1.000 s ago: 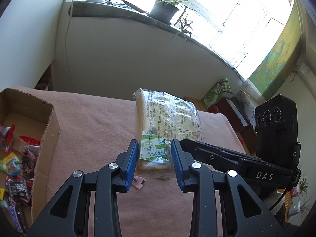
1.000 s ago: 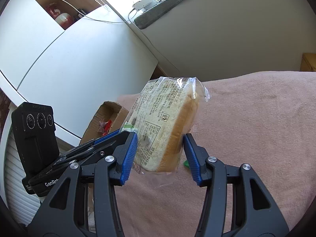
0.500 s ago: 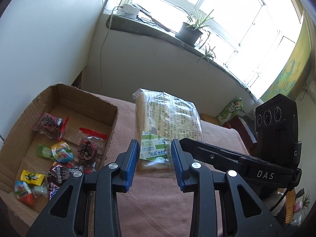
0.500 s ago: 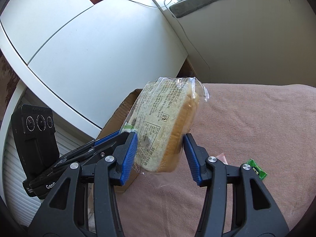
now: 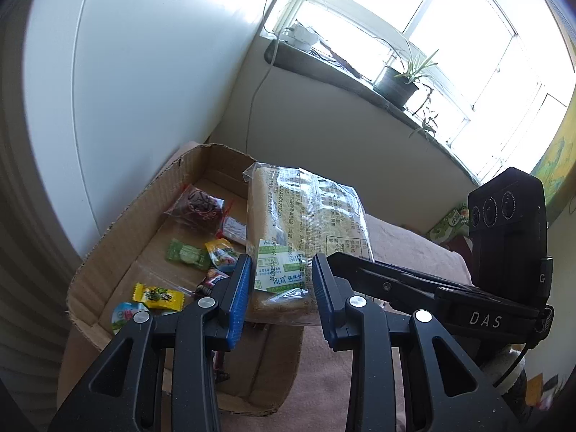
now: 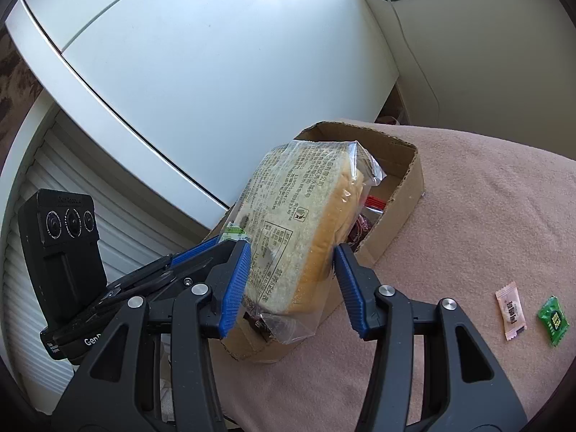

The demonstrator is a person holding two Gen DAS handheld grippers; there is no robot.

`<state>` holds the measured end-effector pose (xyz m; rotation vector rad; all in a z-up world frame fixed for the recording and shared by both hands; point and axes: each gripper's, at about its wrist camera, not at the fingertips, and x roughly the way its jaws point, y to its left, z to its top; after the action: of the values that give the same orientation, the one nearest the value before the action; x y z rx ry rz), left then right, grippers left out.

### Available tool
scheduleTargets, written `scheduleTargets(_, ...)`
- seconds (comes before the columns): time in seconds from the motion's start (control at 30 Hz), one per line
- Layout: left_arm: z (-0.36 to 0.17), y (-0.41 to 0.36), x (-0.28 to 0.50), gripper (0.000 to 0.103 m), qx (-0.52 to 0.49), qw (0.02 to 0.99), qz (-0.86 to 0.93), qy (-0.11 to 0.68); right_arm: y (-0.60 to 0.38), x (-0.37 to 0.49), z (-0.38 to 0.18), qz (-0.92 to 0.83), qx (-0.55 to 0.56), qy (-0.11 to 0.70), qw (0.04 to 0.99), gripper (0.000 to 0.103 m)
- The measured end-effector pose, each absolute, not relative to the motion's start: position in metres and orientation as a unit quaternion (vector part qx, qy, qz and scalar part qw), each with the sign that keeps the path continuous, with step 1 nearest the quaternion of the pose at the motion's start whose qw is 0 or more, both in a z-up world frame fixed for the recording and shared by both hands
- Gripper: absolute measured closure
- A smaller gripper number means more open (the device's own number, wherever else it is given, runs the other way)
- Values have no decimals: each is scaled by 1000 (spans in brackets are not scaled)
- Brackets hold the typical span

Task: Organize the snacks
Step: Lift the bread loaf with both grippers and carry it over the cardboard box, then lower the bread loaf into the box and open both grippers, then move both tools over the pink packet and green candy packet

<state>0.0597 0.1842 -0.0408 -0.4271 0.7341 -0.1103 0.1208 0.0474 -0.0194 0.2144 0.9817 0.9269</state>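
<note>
A clear bag of sliced bread (image 5: 306, 223) hangs in the air, gripped from two sides. My left gripper (image 5: 279, 262) is shut on its labelled lower end, and my right gripper (image 6: 291, 248) is shut across its thickness. The bread (image 6: 298, 223) hovers over the near right edge of an open cardboard box (image 5: 118, 223). Several small wrapped snacks (image 5: 187, 252) lie on the box floor. In the right wrist view the box (image 6: 406, 194) stands on the pink cloth behind the bread. Each view shows the other gripper's black body beside the bag.
A pink sachet (image 6: 510, 309) and a green sachet (image 6: 553, 319) lie loose on the pink cloth (image 6: 486, 216) to the right of the box. A white cabinet (image 6: 216, 72) stands close behind the box. A potted plant (image 5: 399, 86) sits on the window sill.
Both grippers have carried the bread leftwards across the cloth, from beside the box to over its edge. Their hold on the bag looks the same.
</note>
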Motion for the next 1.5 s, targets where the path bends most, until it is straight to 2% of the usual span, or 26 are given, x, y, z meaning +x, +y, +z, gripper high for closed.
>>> scheduleTargets(0.37,-57,216,43,72,-227,903,-21,365,103,125,-39,441,79,474,758,51)
scheduleTargets(0.6,-61,213,44,72,-201,906,9,372,121,132,-50,437,72,488,752,51)
scheduleTargets(0.9,-59,208,29,72,-175,913,26,367,103,136,-48,418,62,479,769,51)
scheduleTargets(0.93,-58,206,27,72,-168,915,28,365,101,135,-48,418,60,477,771,48)
scheduleTargets(1.0,-56,202,24,69,-155,919,33,360,93,131,-44,415,52,471,777,42)
scheduleTargets(1.13,-50,190,20,68,-132,926,35,351,80,125,-37,403,36,456,792,42)
scheduleTargets(1.27,-43,178,17,60,-121,931,30,342,61,124,-33,387,30,450,804,41)
scheduleTargets(1.43,-39,159,17,58,-107,935,18,337,30,121,-31,360,3,441,822,41)
scheduleTargets(1.5,-38,151,17,58,-103,936,9,337,16,120,-30,341,-8,439,831,36)
